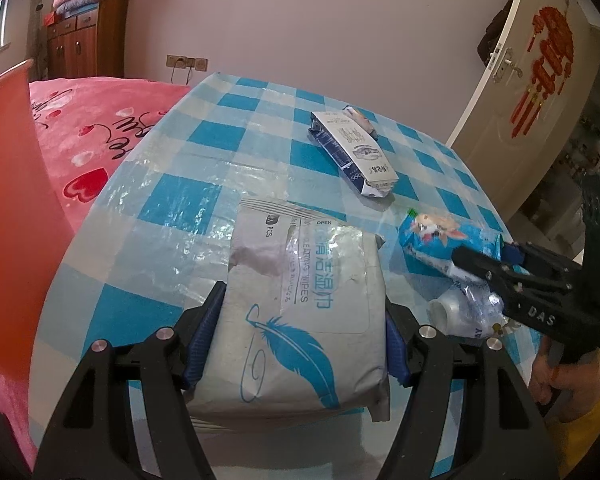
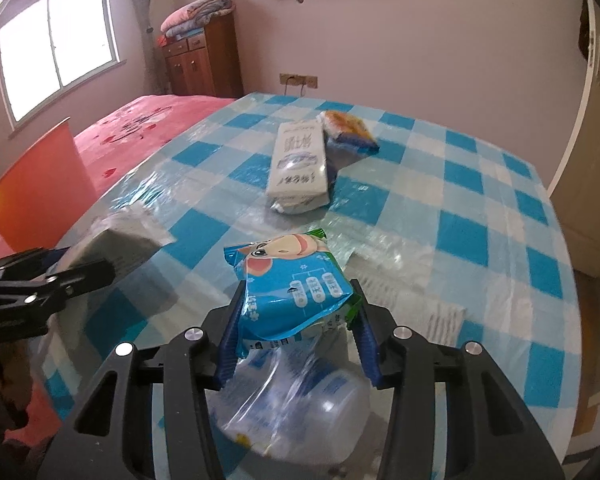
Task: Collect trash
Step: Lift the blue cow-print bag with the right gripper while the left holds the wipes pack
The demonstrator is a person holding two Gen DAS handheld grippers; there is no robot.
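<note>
The left gripper [image 1: 306, 344] has its blue pads pressed against both long sides of a grey wet-wipes pack [image 1: 300, 312] printed with a blue feather, jaws held about half open around it. The pack lies on the blue-and-white checked tablecloth [image 1: 204, 184], at six o'clock in the left wrist view.

The right gripper [image 2: 296, 332] is nearly closed and clamps a small blue wipes packet [image 2: 292, 296] bearing a cartoon animal, its pads on the packet's two edges. Directly below this packet, at six o'clock in the right wrist view, sits a crumpled clear plastic bottle [image 2: 296, 408]. From the left wrist camera, that gripper and its packet appear at three o'clock.

Further out, at twelve o'clock, a flattened white milk carton [image 2: 300, 164] lies on the cloth, with an orange-and-blue snack wrapper [image 2: 348, 128] touching its far end. A pink bedspread [image 1: 100, 128] shows at ten o'clock, beside the table.
</note>
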